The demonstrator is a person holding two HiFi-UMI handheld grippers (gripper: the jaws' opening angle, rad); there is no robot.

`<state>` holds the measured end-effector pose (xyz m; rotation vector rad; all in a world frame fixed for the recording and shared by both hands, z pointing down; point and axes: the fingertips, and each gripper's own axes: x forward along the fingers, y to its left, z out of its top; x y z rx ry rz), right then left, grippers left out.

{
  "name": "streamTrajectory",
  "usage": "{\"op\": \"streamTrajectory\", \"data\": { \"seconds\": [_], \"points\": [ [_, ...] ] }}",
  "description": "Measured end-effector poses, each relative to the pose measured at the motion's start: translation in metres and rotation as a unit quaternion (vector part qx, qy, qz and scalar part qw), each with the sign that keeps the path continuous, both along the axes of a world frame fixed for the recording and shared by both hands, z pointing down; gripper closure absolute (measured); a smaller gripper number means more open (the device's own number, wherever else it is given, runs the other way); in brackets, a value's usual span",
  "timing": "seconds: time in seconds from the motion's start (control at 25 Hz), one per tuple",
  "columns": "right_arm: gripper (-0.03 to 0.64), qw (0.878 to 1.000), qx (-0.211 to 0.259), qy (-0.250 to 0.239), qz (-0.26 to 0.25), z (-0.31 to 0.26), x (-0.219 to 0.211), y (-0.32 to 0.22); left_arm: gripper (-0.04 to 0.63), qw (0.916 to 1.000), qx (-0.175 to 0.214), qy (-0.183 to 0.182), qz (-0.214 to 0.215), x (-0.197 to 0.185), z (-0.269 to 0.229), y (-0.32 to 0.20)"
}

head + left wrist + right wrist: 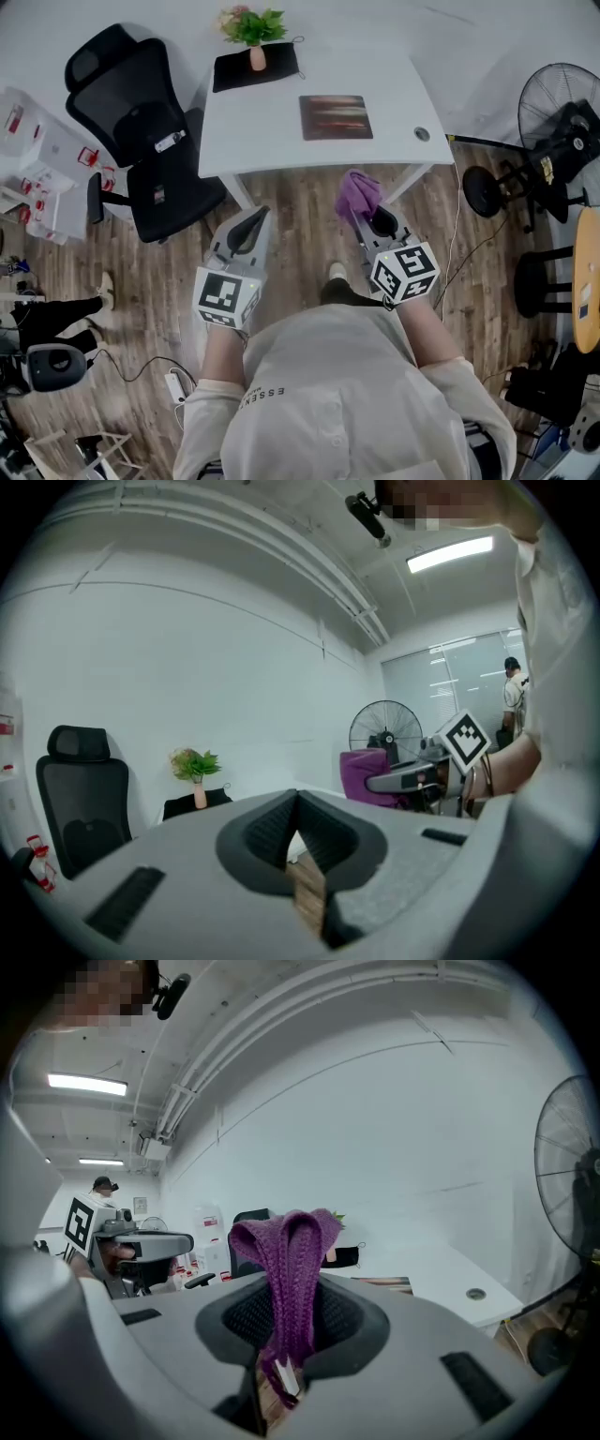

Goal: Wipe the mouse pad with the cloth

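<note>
Head view, office: pinches the purple cloth [359, 193] in the right gripper [366, 219], jaws pressed on its folds, fabric bunched above the tips. Holds the left gripper [257, 217] alongside, pressed together on nothing, above the wood floor [300, 216]. Faces the white desk [272, 141], with the mouse pad [336, 117] flat near its middle, apart from both grippers. Beyond: potted plant [251, 28] on a black mat [234, 73]; black office chair [141, 141] left, standing fan [562, 103] right.

A mouse pad [336, 117] is lying on a table [262, 127], a potted plant [253, 33] sitting behind it, a chair [141, 131] standing left, a fan [558, 94] right.
</note>
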<state>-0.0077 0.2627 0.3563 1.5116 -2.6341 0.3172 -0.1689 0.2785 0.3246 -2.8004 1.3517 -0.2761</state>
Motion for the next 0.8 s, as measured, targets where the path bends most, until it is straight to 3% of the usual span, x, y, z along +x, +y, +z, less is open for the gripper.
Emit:
{"op": "streamTrajectory", "data": {
  "seconds": [0.2,0.52,0.8],
  "points": [
    [0.526,1.0,0.004,0.01,-0.023,-0.005,0.039,-0.079,0.594,0.9997,0.001,-0.009,-0.024,0.036,-0.009,-0.071],
    [0.526,0.999,-0.029,-0.004,-0.04,0.01,0.103,-0.18,0.595,0.9998,-0.001,-0.007,-0.018,0.105,-0.001,-0.164],
    [0.525,0.996,-0.068,0.001,-0.057,0.034,0.107,-0.236,0.594,0.9995,-0.02,-0.015,-0.017,0.119,0.017,-0.225]
  ]
}}
